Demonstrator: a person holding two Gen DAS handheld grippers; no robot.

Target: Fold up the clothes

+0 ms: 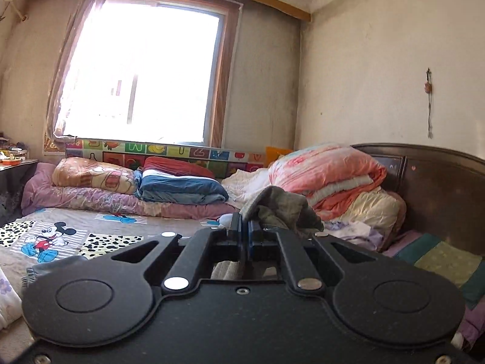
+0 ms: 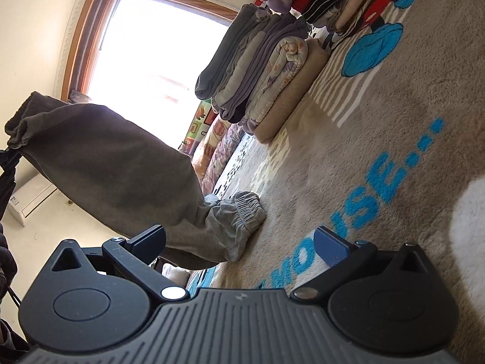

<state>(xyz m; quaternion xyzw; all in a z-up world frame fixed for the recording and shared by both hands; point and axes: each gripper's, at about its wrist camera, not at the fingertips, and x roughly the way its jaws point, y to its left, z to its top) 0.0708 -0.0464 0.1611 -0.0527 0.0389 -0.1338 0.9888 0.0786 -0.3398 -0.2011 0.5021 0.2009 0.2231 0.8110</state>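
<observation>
Grey sweatpants lifted off Mickey Mouse blanket, waistband pinched in left gripper to hang straight; cuffs touching blanket; right gripper spread wide, empty, near cuffs.

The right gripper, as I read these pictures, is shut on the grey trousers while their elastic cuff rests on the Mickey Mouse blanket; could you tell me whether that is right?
Not quite: the right gripper is open and holds nothing, as the right wrist view shows. The left gripper is shut on the grey trousers. Their elastic cuff does rest on the Mickey Mouse blanket.
</observation>
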